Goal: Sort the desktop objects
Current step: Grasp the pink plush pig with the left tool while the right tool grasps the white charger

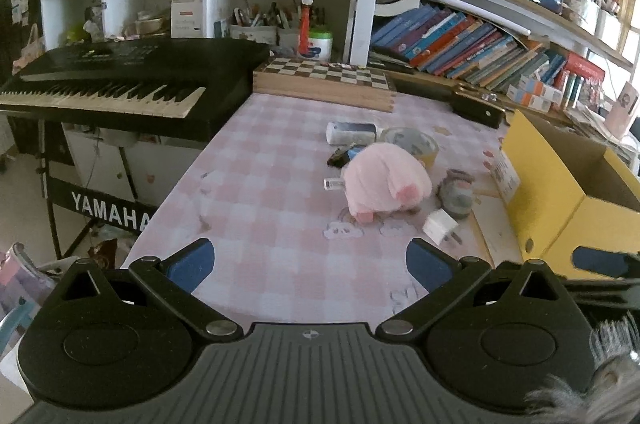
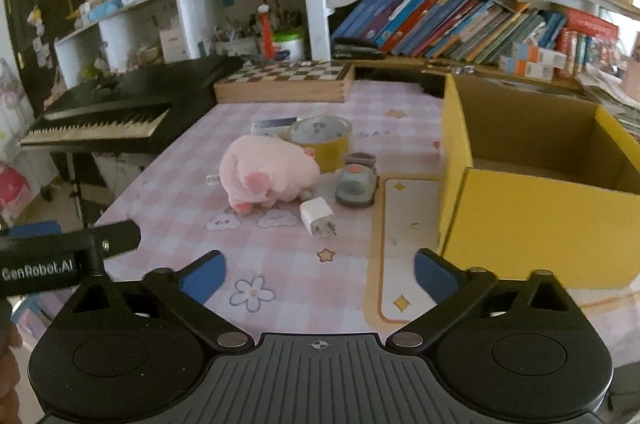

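While both jaws stand spread with nothing between them, the left gripper (image 1: 310, 266) and right gripper (image 2: 320, 274) hover over the pink checked tablecloth (image 2: 180, 192). Beyond lie a white charger (image 2: 317, 217), a pink plush toy (image 2: 268, 174) (on its side) and a tape roll (image 2: 324, 140), near the yellow box (image 2: 532, 220).

In the right wrist view, we see the pink plush toy (image 2: 266, 176) hiding part of the tape roll (image 2: 324, 144) and most of the bottle (image 2: 274, 124) behind it. The yellow box (image 2: 540, 216) is cut off at the right edge. Book titles on the shelf, upper right, are too blurred to read.
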Demonstrator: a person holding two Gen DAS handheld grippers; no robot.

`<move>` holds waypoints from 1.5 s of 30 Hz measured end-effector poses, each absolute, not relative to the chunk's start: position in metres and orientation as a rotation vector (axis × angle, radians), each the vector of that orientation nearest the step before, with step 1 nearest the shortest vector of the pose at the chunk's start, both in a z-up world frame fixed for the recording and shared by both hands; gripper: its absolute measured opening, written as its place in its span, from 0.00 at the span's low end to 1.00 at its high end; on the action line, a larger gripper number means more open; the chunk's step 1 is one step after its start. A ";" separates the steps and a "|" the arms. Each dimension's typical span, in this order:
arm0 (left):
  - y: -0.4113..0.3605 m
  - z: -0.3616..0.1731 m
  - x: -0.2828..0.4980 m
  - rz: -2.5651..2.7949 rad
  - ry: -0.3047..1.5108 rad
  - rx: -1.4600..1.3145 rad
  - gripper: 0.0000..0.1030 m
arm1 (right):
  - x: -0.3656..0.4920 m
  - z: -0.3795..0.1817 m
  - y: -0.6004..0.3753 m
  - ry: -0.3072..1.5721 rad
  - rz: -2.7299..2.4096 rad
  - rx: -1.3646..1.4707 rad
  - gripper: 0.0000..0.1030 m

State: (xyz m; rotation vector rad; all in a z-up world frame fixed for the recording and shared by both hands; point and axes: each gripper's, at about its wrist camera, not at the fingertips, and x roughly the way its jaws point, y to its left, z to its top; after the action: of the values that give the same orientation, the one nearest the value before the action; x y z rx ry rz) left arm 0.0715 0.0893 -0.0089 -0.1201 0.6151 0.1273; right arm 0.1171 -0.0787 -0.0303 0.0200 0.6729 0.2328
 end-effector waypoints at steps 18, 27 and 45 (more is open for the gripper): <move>0.088 -0.012 0.184 0.004 0.659 -0.089 1.00 | 0.200 -0.065 -0.050 0.818 0.341 -0.059 0.64; 0.067 -0.032 0.242 -0.093 0.724 -0.032 1.00 | 0.225 -0.079 -0.049 0.847 0.336 -0.062 0.64; 0.049 -0.070 0.268 -0.224 0.900 -0.036 0.73 | 0.240 -0.088 -0.044 0.836 0.404 -0.124 0.25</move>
State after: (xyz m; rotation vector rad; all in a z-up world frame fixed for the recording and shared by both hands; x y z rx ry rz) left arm 0.2679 0.0486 -0.0699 -0.0362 0.8999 -0.2239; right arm 0.2401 -0.0444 -0.0883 -0.1241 0.8364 0.4041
